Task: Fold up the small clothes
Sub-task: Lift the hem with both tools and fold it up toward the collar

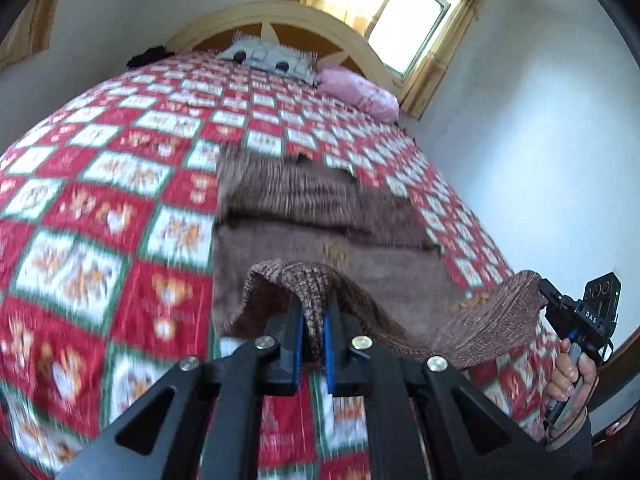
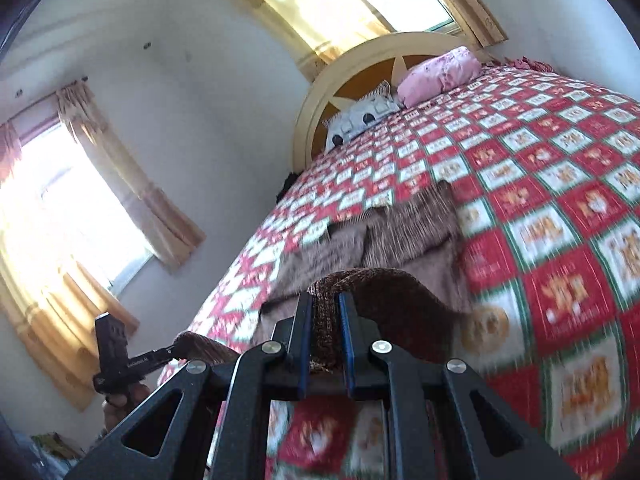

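- A bed with a red, white and green checked cover fills both views; windows with yellow curtains sit in the upper part of each frame.
- The brown knit garment lies at centre frame, its near edge lifted.
- Left tool, low centre, is clenched on that edge.
- Right tool grips another fold; in the left view its body reads "DAS" at right.

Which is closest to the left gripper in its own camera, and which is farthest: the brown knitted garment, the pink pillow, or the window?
1. The brown knitted garment: its near edge is pinched in the left gripper.
2. The pink pillow: at the head of the bed, to the right.
3. The window: on the wall behind the headboard.
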Demonstrator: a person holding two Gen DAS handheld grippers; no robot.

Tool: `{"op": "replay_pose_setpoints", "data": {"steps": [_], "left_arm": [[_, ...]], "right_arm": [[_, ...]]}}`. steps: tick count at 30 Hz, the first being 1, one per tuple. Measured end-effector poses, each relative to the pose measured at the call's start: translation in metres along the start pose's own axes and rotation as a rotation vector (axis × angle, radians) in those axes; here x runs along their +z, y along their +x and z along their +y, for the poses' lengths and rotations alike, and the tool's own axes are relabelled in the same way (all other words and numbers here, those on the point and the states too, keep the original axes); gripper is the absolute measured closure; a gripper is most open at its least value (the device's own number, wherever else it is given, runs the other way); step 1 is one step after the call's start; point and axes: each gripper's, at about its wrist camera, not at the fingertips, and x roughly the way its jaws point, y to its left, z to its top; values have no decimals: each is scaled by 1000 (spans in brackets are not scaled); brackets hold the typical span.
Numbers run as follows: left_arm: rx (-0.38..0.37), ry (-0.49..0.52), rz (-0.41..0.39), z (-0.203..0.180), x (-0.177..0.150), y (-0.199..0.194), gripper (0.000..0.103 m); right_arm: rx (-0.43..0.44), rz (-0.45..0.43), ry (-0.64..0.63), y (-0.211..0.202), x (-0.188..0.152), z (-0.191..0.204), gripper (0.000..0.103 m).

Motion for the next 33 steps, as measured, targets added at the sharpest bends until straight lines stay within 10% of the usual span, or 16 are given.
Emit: {"op": "replay_pose_setpoints", "data": {"steps": [22,33], "left_arm": [[36,-24,-90,16,127,76,94],[86,-37,8,45,142,153,94]], "right_arm": [[-20,-1,79,99,112,-29,90],[-90,91,142,171,132,-72,90]]}}
